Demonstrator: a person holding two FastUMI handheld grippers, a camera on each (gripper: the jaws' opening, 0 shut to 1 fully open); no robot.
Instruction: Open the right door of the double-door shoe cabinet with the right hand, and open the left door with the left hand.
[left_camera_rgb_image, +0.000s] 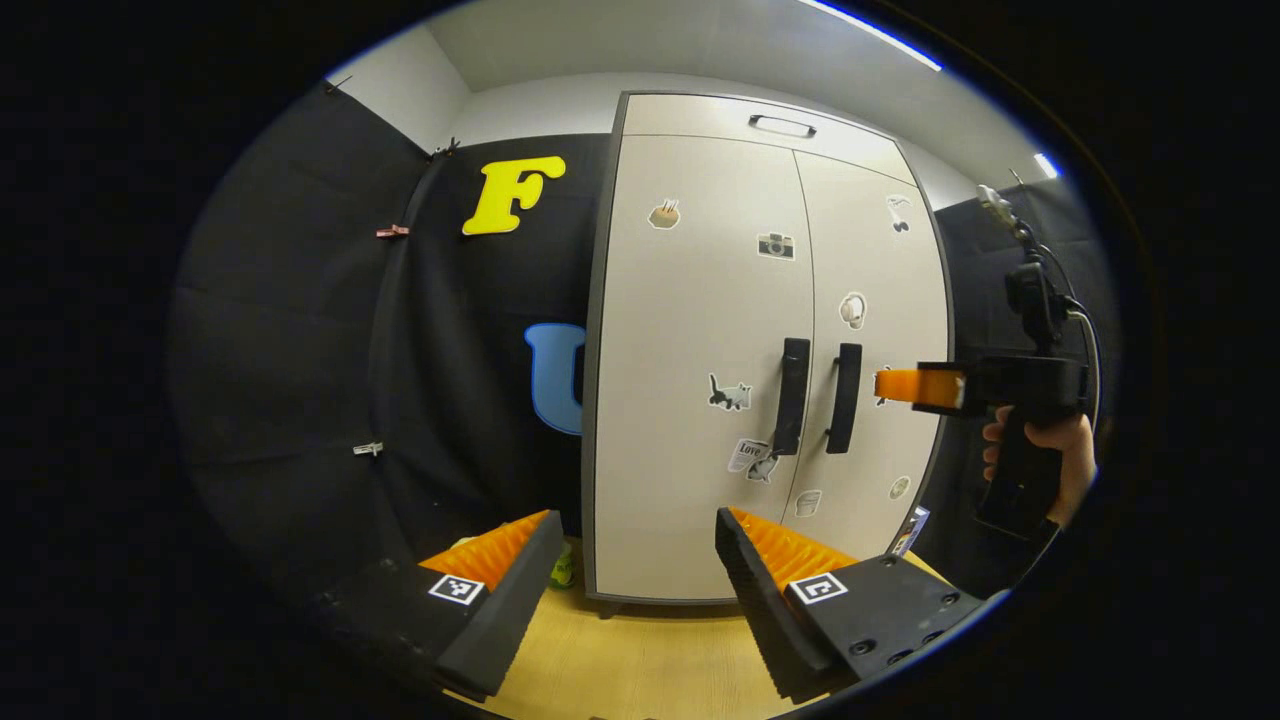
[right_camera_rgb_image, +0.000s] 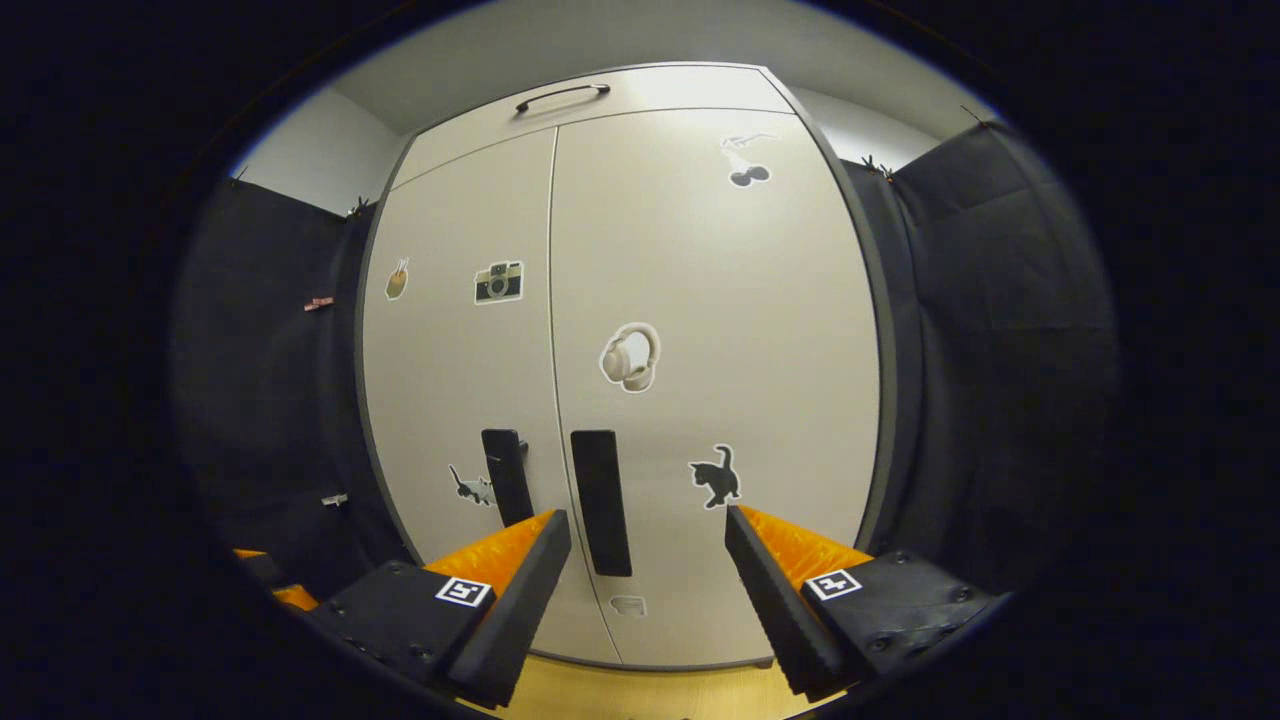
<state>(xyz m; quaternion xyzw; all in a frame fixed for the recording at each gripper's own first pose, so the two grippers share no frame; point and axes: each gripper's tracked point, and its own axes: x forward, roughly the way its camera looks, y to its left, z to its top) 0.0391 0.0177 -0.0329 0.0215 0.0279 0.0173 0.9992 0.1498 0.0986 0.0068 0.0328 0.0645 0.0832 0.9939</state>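
Both doors of the shoe cabinet (right_camera_rgb_image: 620, 330) were shut, with the right door handle (right_camera_rgb_image: 601, 500) and left door handle (left_camera_rgb_image: 791, 395) side by side in the middle. The right claw (right_camera_rgb_image: 648, 545) was wide open near its handle. The left claw (left_camera_rgb_image: 635, 550) was open too, farther back over the wooden floor (left_camera_rgb_image: 640, 660).

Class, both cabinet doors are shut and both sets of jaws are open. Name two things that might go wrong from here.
1. The right door's handle and the left door's handle stand close together, so the right gripper might catch the wrong one.
2. With both handles so near, the left gripper may crowd or bump the right one during its pull.
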